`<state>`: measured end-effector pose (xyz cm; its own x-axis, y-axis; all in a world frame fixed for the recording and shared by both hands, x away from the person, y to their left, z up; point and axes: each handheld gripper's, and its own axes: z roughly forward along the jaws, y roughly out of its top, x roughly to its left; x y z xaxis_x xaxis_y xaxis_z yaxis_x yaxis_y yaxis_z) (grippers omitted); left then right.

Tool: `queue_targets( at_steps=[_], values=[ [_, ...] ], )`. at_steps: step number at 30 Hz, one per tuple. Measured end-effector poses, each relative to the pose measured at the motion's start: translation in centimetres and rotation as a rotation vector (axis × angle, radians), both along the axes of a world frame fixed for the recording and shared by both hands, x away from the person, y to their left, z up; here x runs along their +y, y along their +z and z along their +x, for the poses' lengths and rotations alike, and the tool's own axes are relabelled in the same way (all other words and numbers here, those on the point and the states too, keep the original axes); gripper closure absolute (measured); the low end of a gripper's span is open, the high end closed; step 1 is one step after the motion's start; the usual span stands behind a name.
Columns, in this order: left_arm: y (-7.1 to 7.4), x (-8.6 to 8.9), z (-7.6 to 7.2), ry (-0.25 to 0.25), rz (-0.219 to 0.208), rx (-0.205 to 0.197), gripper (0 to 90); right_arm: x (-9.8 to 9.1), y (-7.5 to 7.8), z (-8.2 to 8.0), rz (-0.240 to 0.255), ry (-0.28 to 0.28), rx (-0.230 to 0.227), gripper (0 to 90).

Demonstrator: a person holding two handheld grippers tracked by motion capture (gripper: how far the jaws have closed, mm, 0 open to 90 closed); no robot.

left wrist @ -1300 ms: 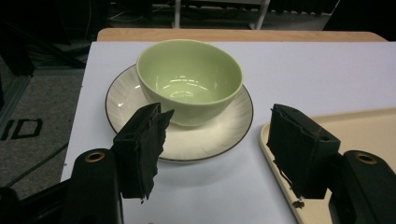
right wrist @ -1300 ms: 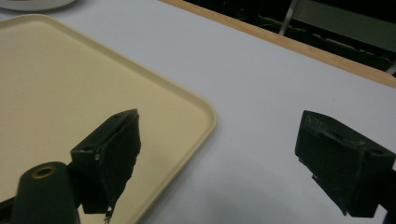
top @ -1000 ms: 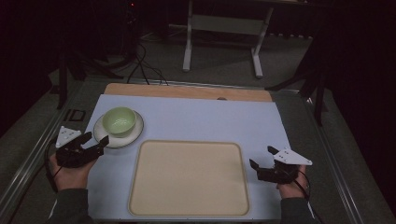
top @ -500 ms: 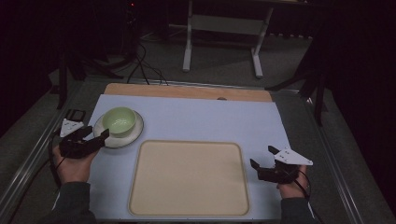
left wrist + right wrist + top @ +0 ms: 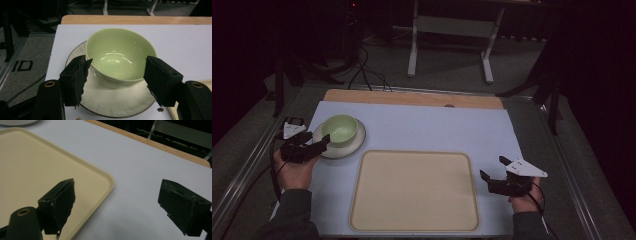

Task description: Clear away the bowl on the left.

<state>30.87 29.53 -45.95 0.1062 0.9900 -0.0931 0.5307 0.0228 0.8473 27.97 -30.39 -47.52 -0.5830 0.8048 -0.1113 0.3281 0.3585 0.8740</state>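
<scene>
Plenty of bare white mat (image 5: 427, 131) past the tray's far edge, running up to a wooden strip (image 5: 412, 98) at the back of the table. Less room on the left: saucer (image 5: 354, 145) sitting near the mat's left edge, dark floor just beyond.

Counted up: one green bowl (image 5: 120, 56), one saucer, one beige tray (image 5: 414, 190), two grippers.

Left gripper (image 5: 116, 76) spread wide, gripping nothing. Bowl sitting on the saucer right between the jaws, rim bulging out to both pads; left pad looks just about touching the bowl wall, right pad close too, but hard to call actual contact from this angle. Saucer rim passing under both jaws.

Right gripper (image 5: 117, 203) also spread wide and empty, over bare mat. Tray's rounded corner lying just ahead of its left jaw, only mat ahead of the right one.
</scene>
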Motion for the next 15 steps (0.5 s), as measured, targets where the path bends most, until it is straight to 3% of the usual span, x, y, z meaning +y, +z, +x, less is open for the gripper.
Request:
queue_targets(
  at_steps=[10,15],
  values=[
    [-1.5,0.4,2.0,0.018,-0.004,0.069,34.7,0.0,0.0,0.0,-0.002,0.001,-0.001,13.7],
    [-2.0,0.5,2.7,0.034,-0.033,0.088,34.9,0.0,0.0,0.0,-0.002,0.002,-0.001,13.7]
  ],
)
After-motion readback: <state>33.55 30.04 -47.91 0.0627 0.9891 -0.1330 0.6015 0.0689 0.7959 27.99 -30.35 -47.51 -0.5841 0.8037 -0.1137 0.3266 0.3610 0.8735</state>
